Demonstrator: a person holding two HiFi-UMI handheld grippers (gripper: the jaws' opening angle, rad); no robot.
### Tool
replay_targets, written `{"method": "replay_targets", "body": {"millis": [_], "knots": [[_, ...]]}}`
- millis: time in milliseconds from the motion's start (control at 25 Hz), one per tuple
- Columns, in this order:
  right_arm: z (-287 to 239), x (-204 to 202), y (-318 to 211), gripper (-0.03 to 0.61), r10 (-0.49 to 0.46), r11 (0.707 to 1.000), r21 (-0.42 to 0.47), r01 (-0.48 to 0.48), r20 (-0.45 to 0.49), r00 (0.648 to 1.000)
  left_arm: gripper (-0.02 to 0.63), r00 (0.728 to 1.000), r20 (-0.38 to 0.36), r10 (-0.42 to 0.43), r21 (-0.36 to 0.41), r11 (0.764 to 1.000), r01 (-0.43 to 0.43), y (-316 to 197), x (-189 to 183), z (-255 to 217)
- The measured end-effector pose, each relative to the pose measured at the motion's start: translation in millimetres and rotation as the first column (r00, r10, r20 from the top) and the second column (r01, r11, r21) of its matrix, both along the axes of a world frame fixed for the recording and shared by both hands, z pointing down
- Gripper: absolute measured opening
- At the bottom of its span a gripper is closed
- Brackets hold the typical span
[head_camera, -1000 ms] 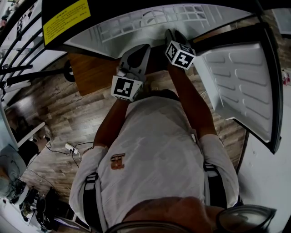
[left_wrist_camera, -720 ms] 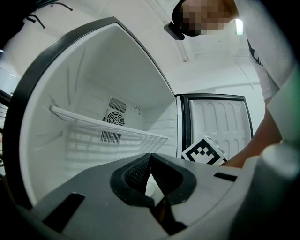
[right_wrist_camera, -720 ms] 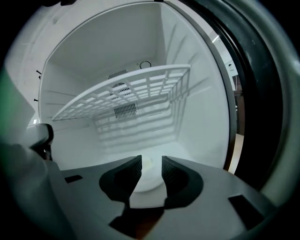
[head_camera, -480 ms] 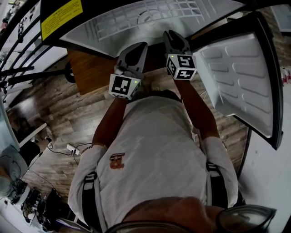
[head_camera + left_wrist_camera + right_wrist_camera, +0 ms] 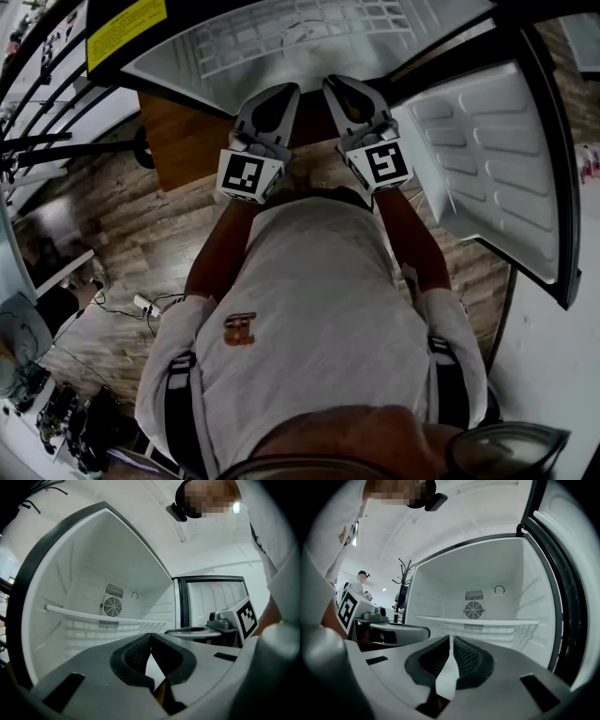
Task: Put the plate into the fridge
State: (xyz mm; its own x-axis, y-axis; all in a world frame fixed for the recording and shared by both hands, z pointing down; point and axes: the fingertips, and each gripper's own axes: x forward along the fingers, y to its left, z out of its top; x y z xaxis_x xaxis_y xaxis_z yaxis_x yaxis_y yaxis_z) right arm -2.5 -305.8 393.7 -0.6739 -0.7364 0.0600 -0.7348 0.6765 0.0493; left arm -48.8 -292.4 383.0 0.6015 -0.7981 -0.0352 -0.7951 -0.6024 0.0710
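Fridge [image 5: 436, 597]: smooth white plastic walls; round fan grille [image 5: 474, 610]; slatted shelf [image 5: 487, 621]

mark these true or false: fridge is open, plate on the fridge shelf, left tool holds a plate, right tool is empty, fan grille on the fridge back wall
1. The fridge is open. True.
2. A plate sits on the fridge shelf. False: no plate shows on the shelf or anywhere else in view.
3. The left tool holds a plate. False: the left tool has its jaws together with nothing between them.
4. The right tool is empty. True: its jaws have just been closing and are all but shut, with nothing between them.
5. A round fan grille sits in the fridge's back wall. True.
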Motion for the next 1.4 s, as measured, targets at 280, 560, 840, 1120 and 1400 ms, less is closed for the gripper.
{"method": "replay_targets", "body": {"millis": [280, 560, 840, 1120, 1400], "knots": [[-31, -14, 19, 0.04, -0.084, 0.984, 0.16, 0.08, 0.014, 0.996, 0.018, 1.0, 0.01, -0.005, 0.009, 1.0, 0.005, 8, 1, -10], [-44, -18, 30, 0.034, -0.094, 0.982, 0.173, 0.08, 0.07, 0.993, 0.018, 1.0, 0.001, -0.03, 0.027, 0.999, 0.03, 13, -4, -22], [-41, -17, 38, 0.032, -0.102, 0.983, 0.161, 0.087, 0.088, 0.991, 0.018, 0.999, 0.004, -0.035, 0.044, 0.998, 0.035, 21, -2, -24], [-42, -13, 44, 0.032, -0.104, 0.983, 0.16, 0.088, 0.09, 0.991, 0.018, 0.999, 0.012, -0.041, 0.035, 0.999, 0.041, 26, 3, -25], [-42, -7, 49, 0.032, -0.096, 0.982, 0.169, 0.079, 0.092, 0.991, 0.018, 0.999, 0.018, -0.036, 0.04, 0.999, 0.036, 29, 10, -24]]}}
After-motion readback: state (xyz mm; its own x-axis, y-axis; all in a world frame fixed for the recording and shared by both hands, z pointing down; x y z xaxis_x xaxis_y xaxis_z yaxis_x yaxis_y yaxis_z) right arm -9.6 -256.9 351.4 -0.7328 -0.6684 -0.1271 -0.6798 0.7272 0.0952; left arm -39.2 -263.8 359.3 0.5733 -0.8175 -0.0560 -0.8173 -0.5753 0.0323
